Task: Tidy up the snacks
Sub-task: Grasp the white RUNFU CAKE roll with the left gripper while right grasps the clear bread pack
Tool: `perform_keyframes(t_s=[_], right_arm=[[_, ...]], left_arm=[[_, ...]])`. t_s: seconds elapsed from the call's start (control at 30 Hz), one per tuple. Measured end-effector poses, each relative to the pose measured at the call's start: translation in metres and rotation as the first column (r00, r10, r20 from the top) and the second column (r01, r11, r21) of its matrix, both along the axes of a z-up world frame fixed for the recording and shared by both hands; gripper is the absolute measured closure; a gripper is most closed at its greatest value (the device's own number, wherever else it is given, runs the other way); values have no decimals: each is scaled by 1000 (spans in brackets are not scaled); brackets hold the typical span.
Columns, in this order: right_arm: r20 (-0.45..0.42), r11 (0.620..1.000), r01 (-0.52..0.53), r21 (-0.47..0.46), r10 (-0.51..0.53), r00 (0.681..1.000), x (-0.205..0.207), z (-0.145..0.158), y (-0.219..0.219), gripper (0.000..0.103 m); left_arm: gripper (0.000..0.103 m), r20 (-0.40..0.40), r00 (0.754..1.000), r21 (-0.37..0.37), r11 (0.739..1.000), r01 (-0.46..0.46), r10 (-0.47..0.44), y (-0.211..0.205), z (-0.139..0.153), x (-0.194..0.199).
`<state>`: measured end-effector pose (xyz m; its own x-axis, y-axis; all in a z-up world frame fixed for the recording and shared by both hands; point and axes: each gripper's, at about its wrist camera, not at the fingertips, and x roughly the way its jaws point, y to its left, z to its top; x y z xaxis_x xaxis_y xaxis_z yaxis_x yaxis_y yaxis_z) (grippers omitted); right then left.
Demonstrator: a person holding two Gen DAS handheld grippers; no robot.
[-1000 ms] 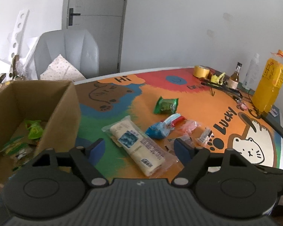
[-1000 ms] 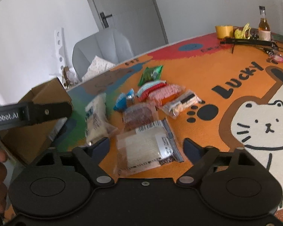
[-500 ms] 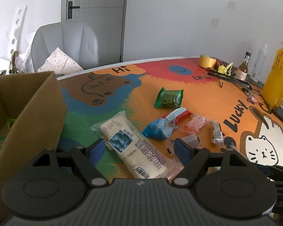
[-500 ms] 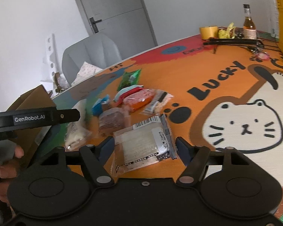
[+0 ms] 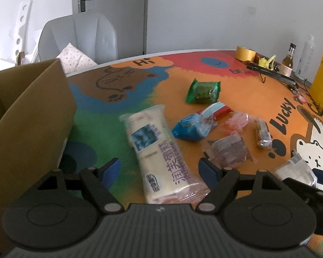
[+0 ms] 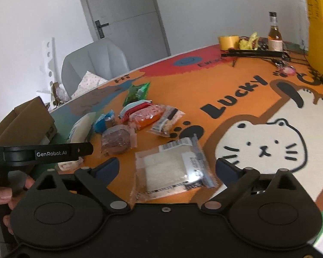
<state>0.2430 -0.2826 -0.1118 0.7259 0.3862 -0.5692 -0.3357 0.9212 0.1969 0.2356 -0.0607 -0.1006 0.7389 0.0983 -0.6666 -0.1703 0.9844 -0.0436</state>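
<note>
You've swung your left gripper (image 5: 159, 168) away from the brown cardboard box (image 5: 30, 116) to straddle the long white cake packet (image 5: 159, 150) on the mat, jaws spread and empty — your right gripper (image 6: 166, 168), likewise released, frames the flat clear-wrapped white snack (image 6: 172, 169), so two pickups look ready.

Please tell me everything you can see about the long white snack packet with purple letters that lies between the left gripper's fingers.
The long white packet is a clear plastic wrapper around a pale, soft-looking cake bar, with a blue picture label and purple Chinese print. It lies flat on the colourful table mat, sealed. Its near end sits between the open fingers of the left gripper, seemingly untouched. The blue packet lies close by it.
</note>
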Motion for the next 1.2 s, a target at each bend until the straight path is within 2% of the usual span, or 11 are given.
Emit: perform_keyframes(t_s=[0.17,0.27,0.4,0.5,0.53,0.67,0.83,1.2], right_arm=[[11,999,-4,-48,5,1000,2,-6,8,6],[33,995,4,-99,-1,999,0,-8,13,7],[36,995,2,-102,1,999,0,-8,14,9],[43,994,3,-112,2,999,1,-8,16,15],[46,993,5,-115,0,999,1,-8,16,21],[56,992,9,-127,-1,998,2,-8,16,29],[64,993,10,-121,-3,998,-1,-6,15,42],[79,998,8,-70,-3,997,-16,5,15,46]], left_arm=[[41,-2,1000,-7,1000,3,-3,3,-3,-3],[44,7,1000,-11,1000,3,-3,4,-4,-3],[44,13,1000,-12,1000,7,-7,3,-4,-1],[46,18,1000,-10,1000,15,-15,3,-4,0],[57,23,1000,-4,1000,14,-14,3,-4,0],[67,31,999,-7,1000,19,-19,4,-4,-3],[70,37,999,-14,999,31,-31,5,0,-12],[79,67,997,-39,999,35,-33,12,16,-39]])
